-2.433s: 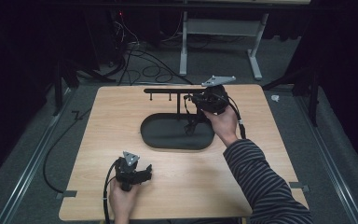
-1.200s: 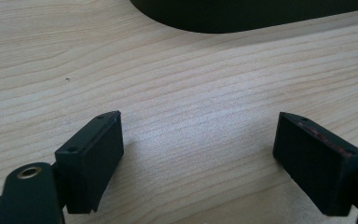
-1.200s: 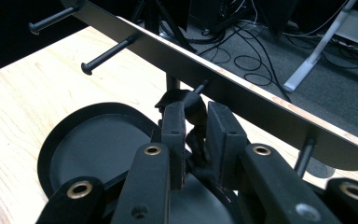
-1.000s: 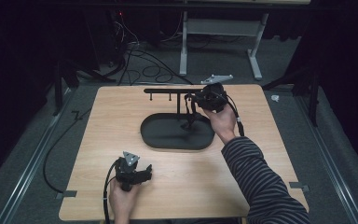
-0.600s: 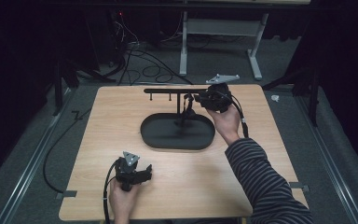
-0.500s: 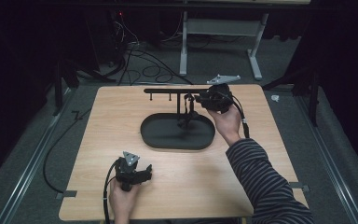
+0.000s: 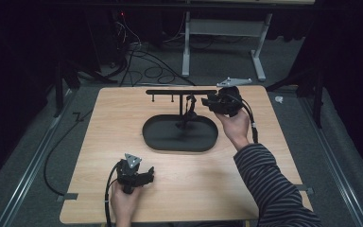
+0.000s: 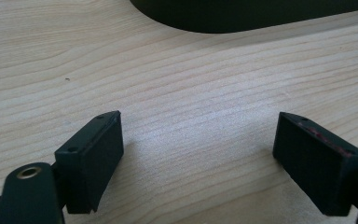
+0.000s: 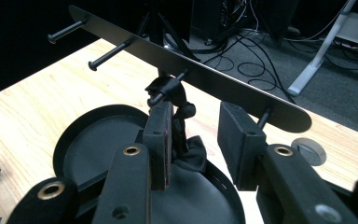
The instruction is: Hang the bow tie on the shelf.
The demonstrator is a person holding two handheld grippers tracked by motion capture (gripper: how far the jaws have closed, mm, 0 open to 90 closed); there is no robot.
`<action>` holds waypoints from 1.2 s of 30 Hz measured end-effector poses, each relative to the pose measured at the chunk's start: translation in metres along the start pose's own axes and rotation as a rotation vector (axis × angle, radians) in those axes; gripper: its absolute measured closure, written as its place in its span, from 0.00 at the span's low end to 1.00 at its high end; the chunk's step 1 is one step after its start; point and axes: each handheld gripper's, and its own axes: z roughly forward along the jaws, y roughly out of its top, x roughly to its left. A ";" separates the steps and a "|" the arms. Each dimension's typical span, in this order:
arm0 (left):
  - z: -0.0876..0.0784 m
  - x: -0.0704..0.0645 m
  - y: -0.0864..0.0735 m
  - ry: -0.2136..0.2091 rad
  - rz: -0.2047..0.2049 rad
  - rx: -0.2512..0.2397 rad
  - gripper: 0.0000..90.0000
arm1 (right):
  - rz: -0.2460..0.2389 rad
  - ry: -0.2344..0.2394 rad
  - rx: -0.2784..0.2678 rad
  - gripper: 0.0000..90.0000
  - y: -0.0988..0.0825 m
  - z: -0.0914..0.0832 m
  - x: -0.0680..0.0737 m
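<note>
Progress: we judge a small black item [image 9: 177, 100] already hung on a peg of the black metal T-stand [image 7: 182, 92], right gripper [image 9: 196, 135] jaws apart beside it | left gripper [image 7: 134, 174], jaws spread, idle at 7 o'clock on pale woodgrain worktop [image 7: 99, 132] | oval matte tray [image 7: 151, 137] at centre

Your high camera looks down on the counter [image 7: 94, 142]; both claw cameras sit close, sharing the dark tray [image 7: 179, 135].
</note>
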 end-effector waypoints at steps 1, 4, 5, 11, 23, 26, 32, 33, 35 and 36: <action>0.000 0.000 0.000 -0.001 0.000 0.001 0.18 | -0.003 0.002 -0.002 0.74 -0.001 -0.001 0.000; 0.000 0.000 0.000 0.000 0.000 0.001 0.18 | -0.005 0.002 0.000 0.74 -0.003 -0.004 0.000; 0.000 0.000 0.000 0.000 0.000 0.001 0.18 | -0.005 0.002 -0.002 0.73 -0.003 -0.005 0.000; 0.000 0.000 0.000 0.000 0.000 0.001 0.18 | 0.006 0.004 -0.014 0.74 -0.006 -0.012 -0.004; 0.000 0.000 0.000 -0.001 0.000 0.001 0.18 | 0.033 -0.010 -0.019 0.73 -0.014 -0.021 -0.011; 0.000 0.000 0.000 -0.001 0.000 0.003 0.18 | 0.030 -0.013 -0.020 0.72 -0.016 -0.024 -0.012; 0.000 0.000 0.000 -0.001 0.001 0.002 0.18 | 0.042 -0.009 -0.031 0.71 -0.020 -0.029 -0.016; 0.000 0.000 0.000 -0.002 0.001 0.002 0.18 | 0.045 -0.010 -0.029 0.71 -0.021 -0.030 -0.016; 0.000 0.000 0.000 -0.002 0.001 0.002 0.18 | 0.044 -0.009 -0.027 0.70 -0.023 -0.032 -0.017; 0.000 0.000 0.000 -0.002 0.001 0.002 0.18 | 0.050 -0.012 -0.026 0.70 -0.024 -0.033 -0.018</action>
